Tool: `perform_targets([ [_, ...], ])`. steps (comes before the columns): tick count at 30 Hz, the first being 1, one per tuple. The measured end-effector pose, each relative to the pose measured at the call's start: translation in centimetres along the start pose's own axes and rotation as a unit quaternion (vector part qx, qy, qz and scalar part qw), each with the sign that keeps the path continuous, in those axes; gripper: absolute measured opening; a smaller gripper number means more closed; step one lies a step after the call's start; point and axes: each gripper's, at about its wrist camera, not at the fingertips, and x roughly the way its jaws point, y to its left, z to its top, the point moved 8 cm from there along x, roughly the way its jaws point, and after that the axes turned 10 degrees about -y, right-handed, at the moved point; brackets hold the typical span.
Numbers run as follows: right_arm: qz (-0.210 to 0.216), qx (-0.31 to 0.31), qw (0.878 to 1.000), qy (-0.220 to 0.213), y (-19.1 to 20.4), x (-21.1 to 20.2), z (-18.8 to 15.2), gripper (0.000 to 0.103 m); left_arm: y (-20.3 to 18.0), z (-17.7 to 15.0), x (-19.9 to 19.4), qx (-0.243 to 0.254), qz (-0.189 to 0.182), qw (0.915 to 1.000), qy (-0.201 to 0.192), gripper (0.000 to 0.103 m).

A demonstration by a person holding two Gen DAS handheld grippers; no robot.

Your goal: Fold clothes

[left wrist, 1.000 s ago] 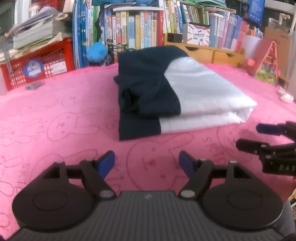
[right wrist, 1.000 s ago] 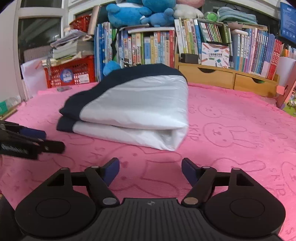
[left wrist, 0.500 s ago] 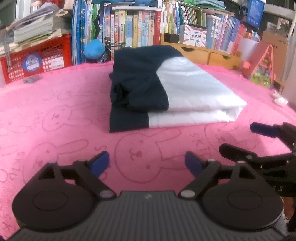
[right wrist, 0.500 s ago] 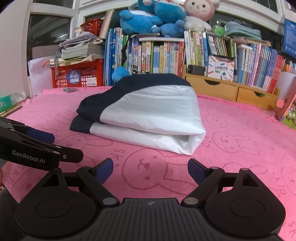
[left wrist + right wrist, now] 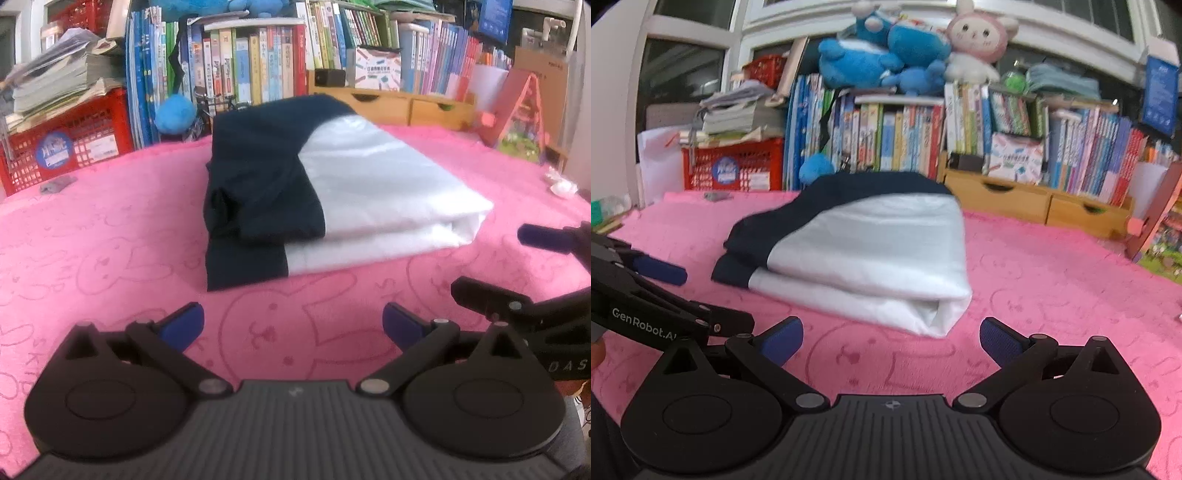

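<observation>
navy & white garment (image 5: 325,192), pink blanket (image 5: 110,229) w/ bunny print, red crate (image 5: 74,144)

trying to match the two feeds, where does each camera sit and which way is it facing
Left wrist: sits on the left tool, low over the pink bunny-print blanket, facing the folded navy-and-white garment and bookshelf; its own open fingers show, with the right tool at the right edge.
Right wrist: sits on the right tool, facing the garment's white folded corner; open fingers show, left tool at the left edge.
Shared: garment, blanket, red crate.
</observation>
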Motion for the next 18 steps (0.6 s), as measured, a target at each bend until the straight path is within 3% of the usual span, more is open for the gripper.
perform_targets([
  [4, -0.002, 0.028, 1.0, 0.015, -0.3, 0.4, -0.6, 0.103, 0.5, -0.5, 0.4, -0.031, -0.017, 0.9993, 0.008, 0.103],
  [10, 0.02, 0.055, 0.998, 0.02, -0.1, 0.9, -0.7, 0.103, 0.6, -0.3, 0.8, -0.029, -0.024, 0.9993, 0.008, 0.103],
  [18, 0.038, 0.063, 0.997, 0.012, -0.2, 0.8, 0.1, 0.103, 0.4, -0.1, 1.2, -0.033, -0.025, 0.9977, 0.054, 0.103],
])
